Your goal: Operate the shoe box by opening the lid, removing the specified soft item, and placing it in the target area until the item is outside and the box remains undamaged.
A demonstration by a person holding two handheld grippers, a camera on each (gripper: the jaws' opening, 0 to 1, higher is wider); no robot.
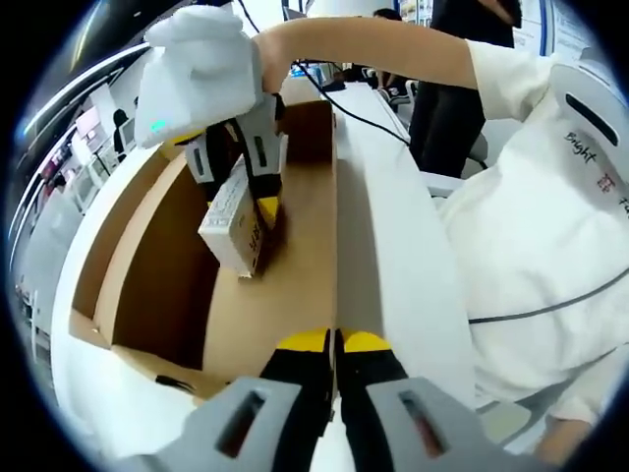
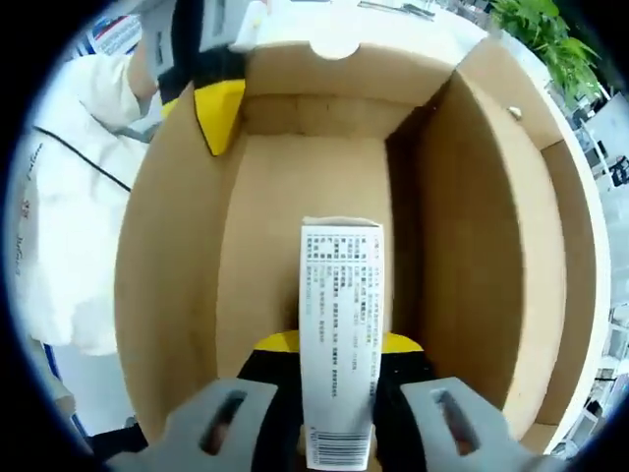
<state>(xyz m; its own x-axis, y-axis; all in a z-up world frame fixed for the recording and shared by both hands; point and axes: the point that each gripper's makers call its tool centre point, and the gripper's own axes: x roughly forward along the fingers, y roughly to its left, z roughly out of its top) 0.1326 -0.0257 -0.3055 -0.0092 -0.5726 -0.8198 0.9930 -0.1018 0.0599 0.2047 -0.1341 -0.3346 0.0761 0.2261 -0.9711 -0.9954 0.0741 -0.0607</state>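
An open brown cardboard shoe box (image 1: pixel 147 265) lies ahead in the left gripper view. My left gripper (image 1: pixel 335 342) is shut on the top edge of its near side wall. Inside the box, my right gripper (image 1: pixel 263 202), held by a white-gloved hand, is shut on a small white pack (image 1: pixel 234 221) that is tilted above the box floor. In the right gripper view the printed pack (image 2: pixel 340 295) stands between the jaws of my right gripper (image 2: pixel 339 344), over the floor of the box (image 2: pixel 472 226). The left gripper (image 2: pixel 211 103) clamps the wall at upper left.
A white surface (image 1: pixel 393 226) runs along the box's right side, with a black cable (image 1: pixel 364 118) across it. The person's white clothing (image 1: pixel 531 226) is close on the right. A green plant (image 2: pixel 541 39) stands beyond the box's far corner.
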